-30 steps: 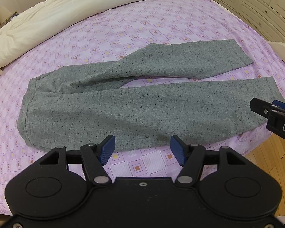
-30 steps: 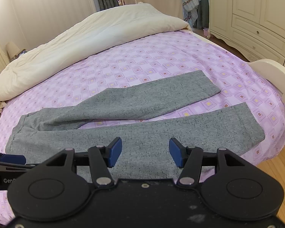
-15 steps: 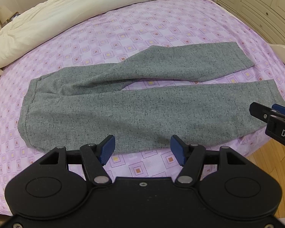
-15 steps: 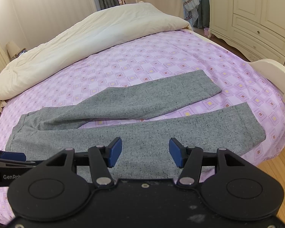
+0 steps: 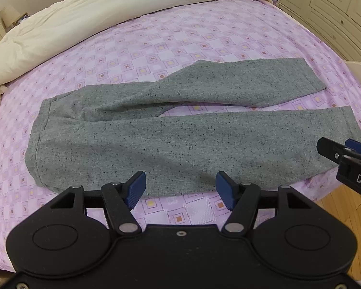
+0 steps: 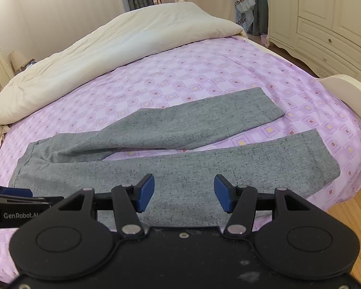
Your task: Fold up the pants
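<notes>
Grey speckled pants lie flat on the bed, waistband at the left, both legs running right and spread apart in a narrow V. In the right wrist view the same pants fill the near bed. My left gripper hovers open above the near edge of the near leg, with nothing between its blue pads. My right gripper is open too, held over the middle of the near leg. The right gripper's tip shows at the left wrist view's right edge, near the leg cuff.
A purple patterned sheet covers the bed. A cream duvet is bunched along the far side. A cream footboard curves at the right, with cream wardrobes behind it. Wooden floor lies at the lower right.
</notes>
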A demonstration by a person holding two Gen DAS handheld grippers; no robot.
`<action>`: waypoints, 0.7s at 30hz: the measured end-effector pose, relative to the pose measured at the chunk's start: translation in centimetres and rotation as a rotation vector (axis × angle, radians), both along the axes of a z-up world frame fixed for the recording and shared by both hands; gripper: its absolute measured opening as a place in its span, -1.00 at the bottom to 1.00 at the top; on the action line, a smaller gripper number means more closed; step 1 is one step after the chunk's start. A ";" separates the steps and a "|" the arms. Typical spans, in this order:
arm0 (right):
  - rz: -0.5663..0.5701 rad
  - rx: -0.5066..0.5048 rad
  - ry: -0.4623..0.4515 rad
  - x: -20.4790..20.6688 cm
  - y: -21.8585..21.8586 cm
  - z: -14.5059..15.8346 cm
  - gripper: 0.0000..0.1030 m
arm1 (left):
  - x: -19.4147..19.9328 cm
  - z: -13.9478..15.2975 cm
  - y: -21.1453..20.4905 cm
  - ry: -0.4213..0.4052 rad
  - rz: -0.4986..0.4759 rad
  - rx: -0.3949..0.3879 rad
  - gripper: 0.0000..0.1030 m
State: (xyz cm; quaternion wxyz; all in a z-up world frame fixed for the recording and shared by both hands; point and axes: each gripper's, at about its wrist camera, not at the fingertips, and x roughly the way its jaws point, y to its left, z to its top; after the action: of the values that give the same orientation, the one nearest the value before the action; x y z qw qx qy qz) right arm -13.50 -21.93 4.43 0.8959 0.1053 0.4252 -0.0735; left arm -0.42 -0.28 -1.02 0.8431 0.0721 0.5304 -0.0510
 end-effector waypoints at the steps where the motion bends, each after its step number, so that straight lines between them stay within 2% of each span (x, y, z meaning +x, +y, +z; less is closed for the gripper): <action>1: 0.001 0.000 0.000 0.0 0.0 0.0 0.13 | 0.0 0.0 0.0 0.000 0.001 0.000 0.29; 21: 0.023 -0.003 0.004 0.5 0.7 0.1 0.13 | 0.6 -0.2 1.0 0.005 0.005 -0.001 0.29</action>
State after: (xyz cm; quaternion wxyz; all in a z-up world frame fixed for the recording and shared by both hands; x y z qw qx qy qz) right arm -12.99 -21.19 4.53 0.8961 0.0988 0.4279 -0.0643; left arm 0.18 0.71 -1.22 0.8420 0.0703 0.5326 -0.0495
